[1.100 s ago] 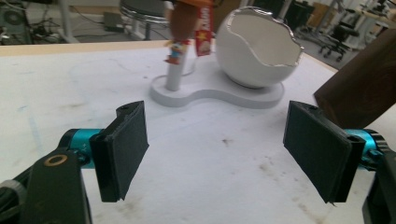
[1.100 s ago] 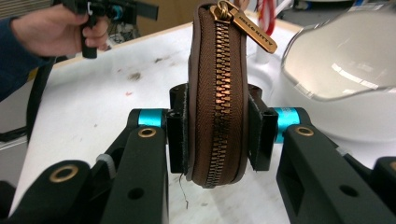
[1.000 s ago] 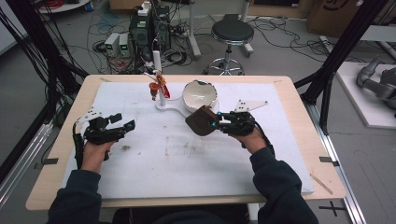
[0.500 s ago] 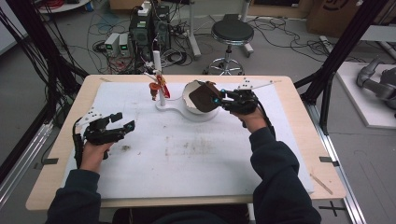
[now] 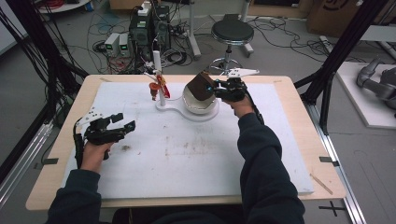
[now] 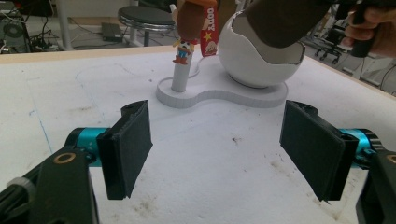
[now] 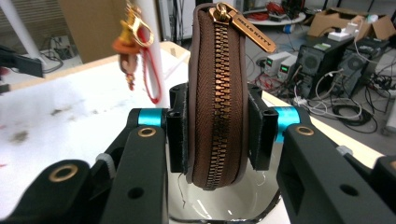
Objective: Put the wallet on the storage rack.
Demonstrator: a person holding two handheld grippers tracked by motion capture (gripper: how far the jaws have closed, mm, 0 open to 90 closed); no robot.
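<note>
My right gripper (image 5: 214,88) (image 7: 217,130) is shut on a brown zippered pouch (image 5: 201,86) (image 7: 217,98), holding it on edge over the white egg-shaped bowl (image 5: 198,102) (image 6: 259,58). The pouch (image 6: 280,21) sits at the bowl's broken rim in the left gripper view. The bowl stands on a white base (image 5: 187,111) (image 6: 219,93) with a post (image 5: 159,79) (image 6: 180,77) carrying a small orange figure keychain (image 5: 155,86) (image 7: 130,42). My left gripper (image 5: 122,127) (image 6: 217,149) rests at the mat's left side, open, nothing between its pads.
A white mat (image 5: 187,154) covers the wooden table (image 5: 322,154). Behind the table are a black stool (image 5: 232,31), electronics boxes (image 5: 147,28) and cables on the floor. Black frame posts (image 5: 336,51) stand at both sides.
My right gripper carried the brown pouch from the middle of the mat back and up over the bowl. The left gripper stayed in place, open.
</note>
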